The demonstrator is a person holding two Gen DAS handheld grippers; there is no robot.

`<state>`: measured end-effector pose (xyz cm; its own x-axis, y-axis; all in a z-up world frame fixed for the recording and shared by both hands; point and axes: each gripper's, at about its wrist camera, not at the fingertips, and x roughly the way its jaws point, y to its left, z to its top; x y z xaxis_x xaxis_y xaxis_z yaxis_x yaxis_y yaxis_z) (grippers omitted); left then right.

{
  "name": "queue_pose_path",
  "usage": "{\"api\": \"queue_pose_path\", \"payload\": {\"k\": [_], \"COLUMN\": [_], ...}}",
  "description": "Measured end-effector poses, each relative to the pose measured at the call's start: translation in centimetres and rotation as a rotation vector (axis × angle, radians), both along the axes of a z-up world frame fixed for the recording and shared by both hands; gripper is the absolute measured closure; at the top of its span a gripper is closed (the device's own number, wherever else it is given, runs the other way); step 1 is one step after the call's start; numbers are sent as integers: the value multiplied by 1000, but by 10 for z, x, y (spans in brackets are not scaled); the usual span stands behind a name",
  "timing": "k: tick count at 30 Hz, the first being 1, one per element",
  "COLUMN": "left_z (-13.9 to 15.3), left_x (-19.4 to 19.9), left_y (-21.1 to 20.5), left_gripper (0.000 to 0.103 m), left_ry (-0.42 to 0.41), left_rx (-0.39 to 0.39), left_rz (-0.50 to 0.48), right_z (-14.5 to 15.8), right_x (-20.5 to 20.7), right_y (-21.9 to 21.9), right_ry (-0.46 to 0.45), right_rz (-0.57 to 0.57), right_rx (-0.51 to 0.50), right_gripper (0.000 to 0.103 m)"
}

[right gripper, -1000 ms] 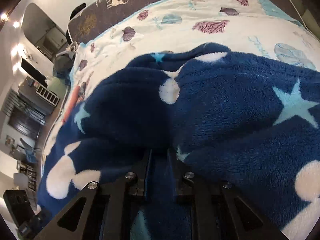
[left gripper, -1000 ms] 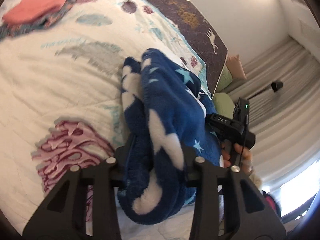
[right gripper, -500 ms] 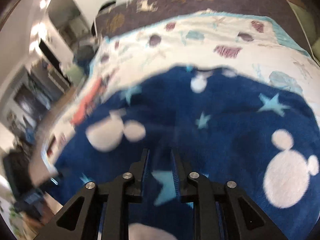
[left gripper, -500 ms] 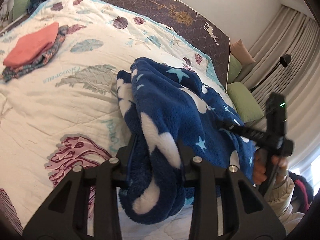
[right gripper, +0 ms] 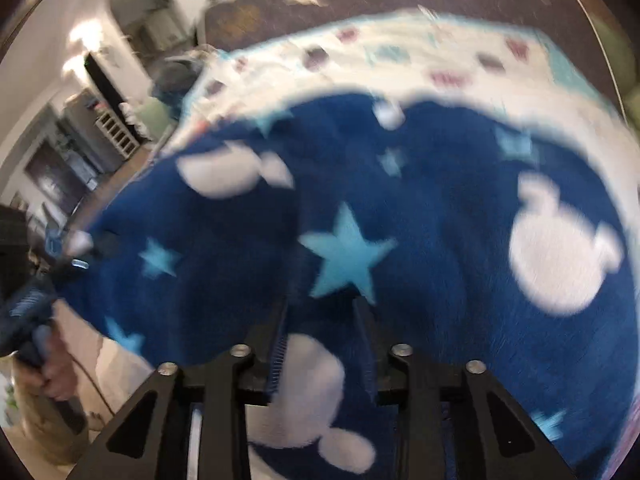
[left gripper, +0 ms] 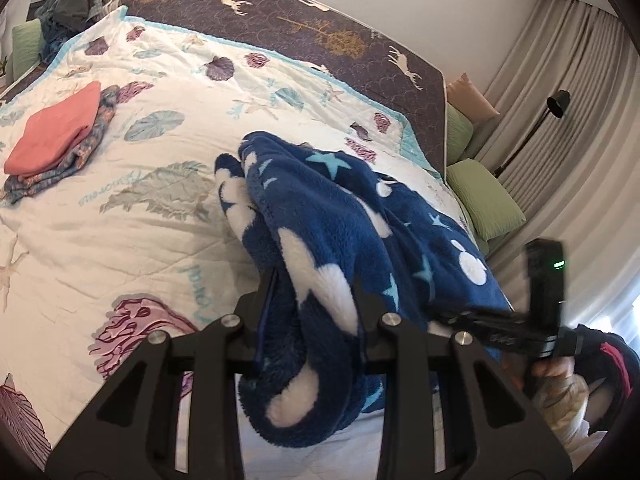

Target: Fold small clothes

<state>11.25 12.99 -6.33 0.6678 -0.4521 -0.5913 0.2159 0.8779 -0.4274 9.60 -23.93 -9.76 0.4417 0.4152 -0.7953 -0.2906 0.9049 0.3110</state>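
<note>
A dark blue fleece garment [left gripper: 344, 216] with white mouse heads and light blue stars lies bunched on the bed. My left gripper [left gripper: 316, 292] is shut on a thick fold at its near edge. My right gripper [right gripper: 324, 312] is shut on another edge of the same garment [right gripper: 400, 216], which fills the blurred right wrist view. The right gripper also shows in the left wrist view [left gripper: 516, 328], held at the garment's right side. The left gripper's body shows at the far left of the right wrist view [right gripper: 24, 280].
The bed has a white quilt [left gripper: 120, 200] with shell and coral prints. A folded stack, coral cloth on patterned cloth [left gripper: 60, 132], lies at its far left. Green pillows [left gripper: 484, 200], a brown patterned headboard [left gripper: 320, 28], grey curtains and a floor lamp [left gripper: 558, 104] stand to the right.
Both grippers have drawn apart, each still holding the garment, so it spreads wider between them. The right gripper has moved right and back; its view is now motion-blurred.
</note>
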Motion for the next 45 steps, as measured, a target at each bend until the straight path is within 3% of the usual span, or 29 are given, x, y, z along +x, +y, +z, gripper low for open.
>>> {"api": "queue_pose_path", "payload": {"k": [2,9,14,23,28,31,33,34,36,40,43,45], "left_z": [6,22,35,48,41,40,41,41,42,45,56,61], "left_x": [-3,-9,-11,-19,-29,-31,-31,-31,-33,-40,-47,-52], "left_y": [-6,-23,-40,-103,-148,-161,-166,-169,-174,-168,-135,-99], "left_gripper": [70,70,70,70,70,72,88,91,91,90,81,60], "left_ry": [-18,-60,-89,-146,-164,-160,-154,-143,-149,-187,-216,-221], "left_rx": [27,60,72,73,129,128,107,92,104,156,131,80], "left_rz": [-6,-32,-65,-219,-330,-366,-398,-425,-434,-390,-296,-209], "right_z": [-2,1,7,33,47,59,67,71,80,82,78,75], "right_x": [-2,-9,-19,-45,-52,-54,-56,-54,-46,-26,-23,-26], "right_y": [-4,-5,-23,-72,-89,-93,-93,-93,-87,-73,-64,-59], "right_ry": [-7,-29,-41,-113,-141,-173,-190,-197,-206,-178,-156,-158], "right_rz": [-17,-21,-54,-185,-216,-210,-198,-187,-140,-92,-51,-27], "right_rx": [40,41,112,114,111,104,112,117,116,73,69,57], "right_gripper": [70,69,68,68,68,61,53,50,39,36,36,36]}}
